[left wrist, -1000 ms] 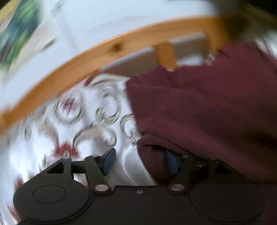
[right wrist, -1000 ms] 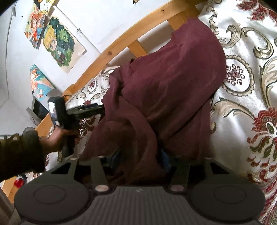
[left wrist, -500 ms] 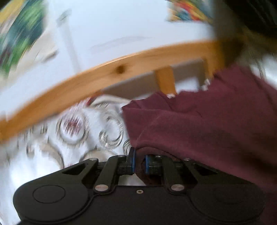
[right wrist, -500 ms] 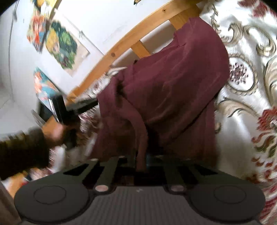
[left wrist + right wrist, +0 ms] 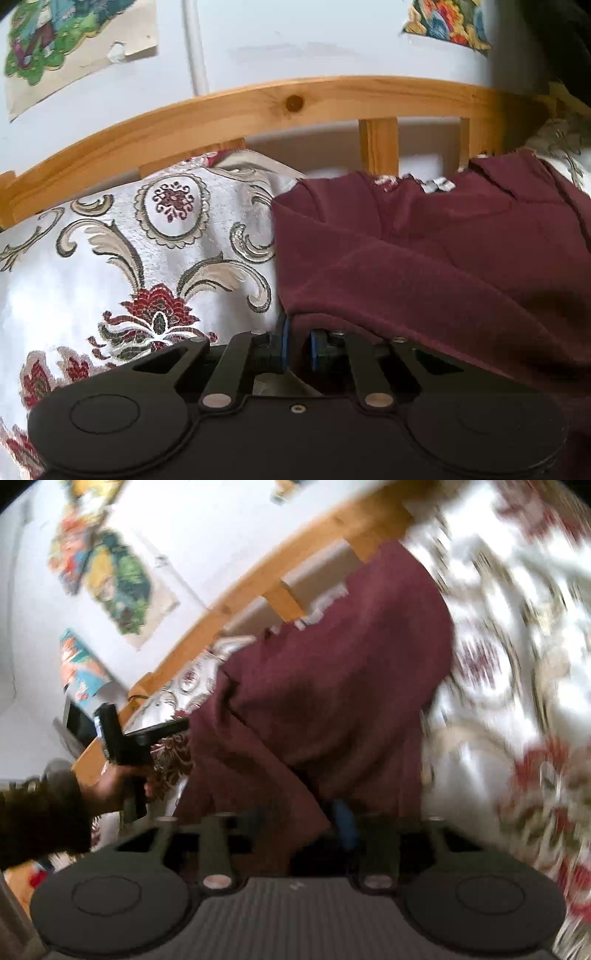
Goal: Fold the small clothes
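Observation:
A maroon garment (image 5: 424, 258) lies on a patterned bedspread (image 5: 110, 277). My left gripper (image 5: 297, 349) is shut on its near left hem, a thin fold pinched between the blue pads. In the right wrist view the same garment (image 5: 332, 701) runs from the wooden rail down to my right gripper (image 5: 301, 830). That gripper's jaws are opening. A fold of cloth hangs between them, beside the right blue pad (image 5: 345, 827), and covers the left finger. The left gripper (image 5: 147, 734) shows there too, held by a hand (image 5: 110, 786) at the garment's left edge.
A wooden bed rail (image 5: 295, 103) with upright slats borders the far side of the bedspread (image 5: 498, 701), against a white wall with colourful posters (image 5: 122, 587). A dark sleeve (image 5: 40, 819) fills the lower left of the right wrist view.
The left gripper went from open beside the hem to shut on it and lifted it slightly. The right gripper closed on the cloth half a second ago and has opened again.

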Available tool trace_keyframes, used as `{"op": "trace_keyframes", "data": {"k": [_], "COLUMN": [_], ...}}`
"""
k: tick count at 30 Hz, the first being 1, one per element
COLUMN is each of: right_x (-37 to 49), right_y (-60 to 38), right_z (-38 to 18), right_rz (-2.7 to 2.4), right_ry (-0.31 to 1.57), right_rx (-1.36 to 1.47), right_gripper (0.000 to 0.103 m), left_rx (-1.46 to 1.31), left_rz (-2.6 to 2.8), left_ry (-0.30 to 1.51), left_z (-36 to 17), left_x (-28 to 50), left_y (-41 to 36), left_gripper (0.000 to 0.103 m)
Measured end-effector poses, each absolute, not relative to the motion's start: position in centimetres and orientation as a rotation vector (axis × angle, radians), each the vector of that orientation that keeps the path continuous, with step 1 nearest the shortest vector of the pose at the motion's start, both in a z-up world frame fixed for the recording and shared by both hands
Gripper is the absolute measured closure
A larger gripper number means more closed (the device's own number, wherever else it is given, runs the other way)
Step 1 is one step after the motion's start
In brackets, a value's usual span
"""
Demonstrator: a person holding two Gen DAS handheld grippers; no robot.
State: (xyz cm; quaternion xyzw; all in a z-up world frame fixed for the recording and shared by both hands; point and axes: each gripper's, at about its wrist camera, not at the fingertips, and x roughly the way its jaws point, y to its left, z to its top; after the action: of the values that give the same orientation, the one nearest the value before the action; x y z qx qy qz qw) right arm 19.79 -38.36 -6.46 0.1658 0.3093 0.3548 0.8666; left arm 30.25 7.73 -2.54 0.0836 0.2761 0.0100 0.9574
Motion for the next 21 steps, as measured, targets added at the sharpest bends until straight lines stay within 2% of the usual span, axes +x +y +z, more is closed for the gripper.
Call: {"op": "trace_keyframes", "data": {"k": [5,11,15,19,20,21], "right_x": [22.4,31.2,37.7,43.6,44.2,44.8], "right_y": [-34.8,-23.2,-15.9,-10.6,-10.0,-9.1], "right_z": [-3.6,-0.4,-0.6,-2.3,-2.7,-2.9], "right_rz": [0.755,0.901,0.932,0.941,0.942,0.946], "right_ry": [0.597,0.610,0.679,0.838,0.853,0.870], "right_rx": [0.307,0.189,0.162,0.214,0.213,0.188], "right_gripper": [0.045,0.047,0.047,0.047,0.050,0.073], "left_rx": [0.173,0.146,0.066,0.014,0.013,0.017], "left_rz": [-0.023,-0.073,-0.093,-0.117,-0.127,-0.134], "left_ry": [0.561,0.543,0.502,0.472,0.456,0.442], "left_z": [-2.6,-2.9,-3.3,-3.5,-3.4,-3.3], "left_x": [30.4,30.6,30.1,29.9,29.7,29.6], "left_y": [8.4,9.4,10.3,11.1,11.2,11.2], "left_gripper": [0.091,0.091,0.091,0.091,0.091,0.091]}}
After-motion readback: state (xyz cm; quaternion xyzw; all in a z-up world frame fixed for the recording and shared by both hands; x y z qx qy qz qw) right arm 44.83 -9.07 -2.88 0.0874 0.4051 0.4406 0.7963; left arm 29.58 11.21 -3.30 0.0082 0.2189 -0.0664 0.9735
